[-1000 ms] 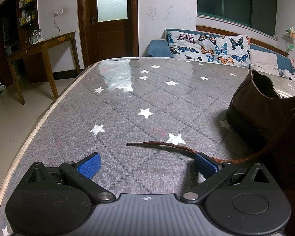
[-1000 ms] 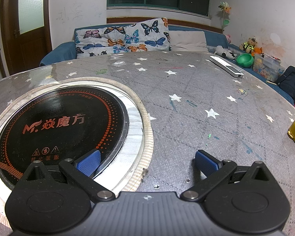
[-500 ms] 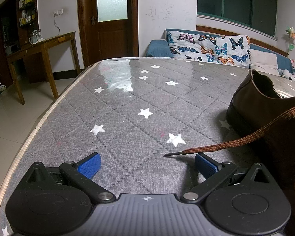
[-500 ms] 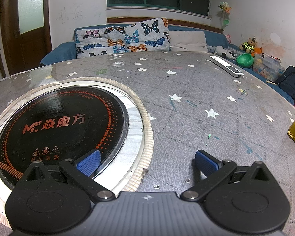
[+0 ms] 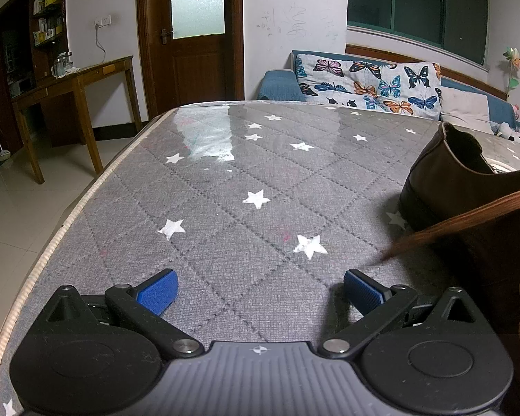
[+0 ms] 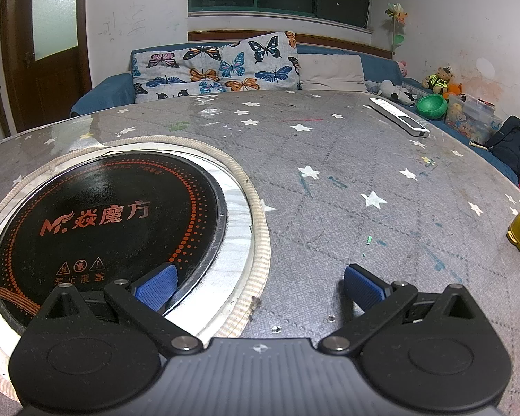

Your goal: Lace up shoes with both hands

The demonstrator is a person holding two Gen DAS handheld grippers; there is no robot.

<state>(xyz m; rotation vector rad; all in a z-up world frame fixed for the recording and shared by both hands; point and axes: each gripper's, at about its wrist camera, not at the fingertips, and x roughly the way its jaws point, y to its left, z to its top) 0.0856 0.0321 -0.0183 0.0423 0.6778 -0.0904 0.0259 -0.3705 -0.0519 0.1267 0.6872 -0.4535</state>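
resting low, both claws point(image 5: 258, 286) point(image 6: 258, 282) gape over the table point(image 5: 225, 180).

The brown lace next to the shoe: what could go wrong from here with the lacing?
1. The brown lace is blurred and off the table, so the open left claw could miss its thin tip.
2. The right claw sits over the black cooktop, away from the shoe, so it cannot help yet.
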